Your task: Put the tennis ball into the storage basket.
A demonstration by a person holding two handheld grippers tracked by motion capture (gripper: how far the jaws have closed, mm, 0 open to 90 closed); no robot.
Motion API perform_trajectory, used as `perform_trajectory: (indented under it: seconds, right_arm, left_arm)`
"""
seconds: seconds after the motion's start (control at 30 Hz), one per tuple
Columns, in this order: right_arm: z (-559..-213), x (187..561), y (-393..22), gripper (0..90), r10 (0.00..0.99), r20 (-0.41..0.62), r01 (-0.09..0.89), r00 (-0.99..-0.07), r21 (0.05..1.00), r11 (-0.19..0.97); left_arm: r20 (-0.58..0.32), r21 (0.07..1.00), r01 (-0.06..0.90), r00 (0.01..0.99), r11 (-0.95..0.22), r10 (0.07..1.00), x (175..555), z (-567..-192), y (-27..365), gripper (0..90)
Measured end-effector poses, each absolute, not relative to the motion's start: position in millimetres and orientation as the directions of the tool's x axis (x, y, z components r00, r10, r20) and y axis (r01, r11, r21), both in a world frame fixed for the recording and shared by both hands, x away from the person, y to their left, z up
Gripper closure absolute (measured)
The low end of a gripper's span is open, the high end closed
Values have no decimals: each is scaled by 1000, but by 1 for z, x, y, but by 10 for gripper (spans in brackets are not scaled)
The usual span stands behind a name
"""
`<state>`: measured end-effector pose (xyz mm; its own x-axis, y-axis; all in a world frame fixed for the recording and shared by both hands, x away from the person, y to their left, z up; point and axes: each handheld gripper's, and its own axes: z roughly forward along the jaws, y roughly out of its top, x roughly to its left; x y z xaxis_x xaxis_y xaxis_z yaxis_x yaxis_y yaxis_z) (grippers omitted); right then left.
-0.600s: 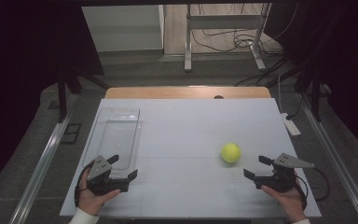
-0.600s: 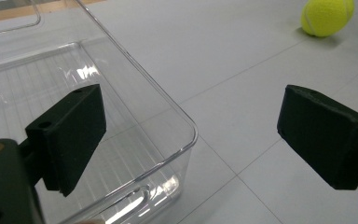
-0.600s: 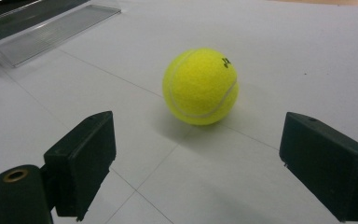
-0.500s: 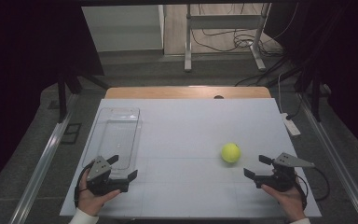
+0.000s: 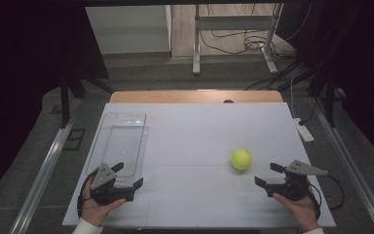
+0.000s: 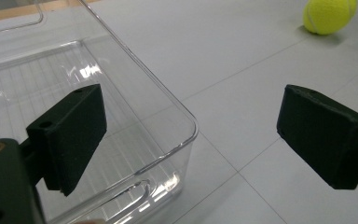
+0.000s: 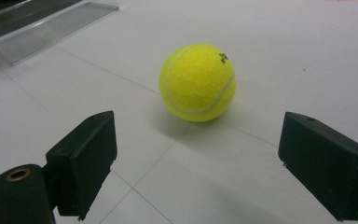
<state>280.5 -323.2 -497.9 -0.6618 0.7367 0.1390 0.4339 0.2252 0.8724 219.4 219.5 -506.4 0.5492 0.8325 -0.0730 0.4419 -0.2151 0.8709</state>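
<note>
I held the right gripper (image 7: 193,163) wide open and empty just short of the tennis ball (image 7: 198,82), apparently the approach step; closing in remained.

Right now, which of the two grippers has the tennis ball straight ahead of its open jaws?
The right gripper: the ball lies just ahead of its open jaws, untouched. The left gripper faces the clear tray's near corner instead, with the ball far across the table.

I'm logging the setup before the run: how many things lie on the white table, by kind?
Yellow felt tennis ball: 1
Clear plastic rectangular tray: 1
Hand-held black tongs, left tongs and right tongs: 2
Total: 4
</note>
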Motion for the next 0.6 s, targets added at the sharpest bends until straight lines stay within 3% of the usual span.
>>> perform_trajectory:
  seconds: [0.6]
  right_arm:
    - [-497, 279, -325, 121, 740, 141, 423, -658, 882, 209]
  left_arm:
    - [-84, 866, 452, 552, -213, 830, 217, -501, 215, 87]
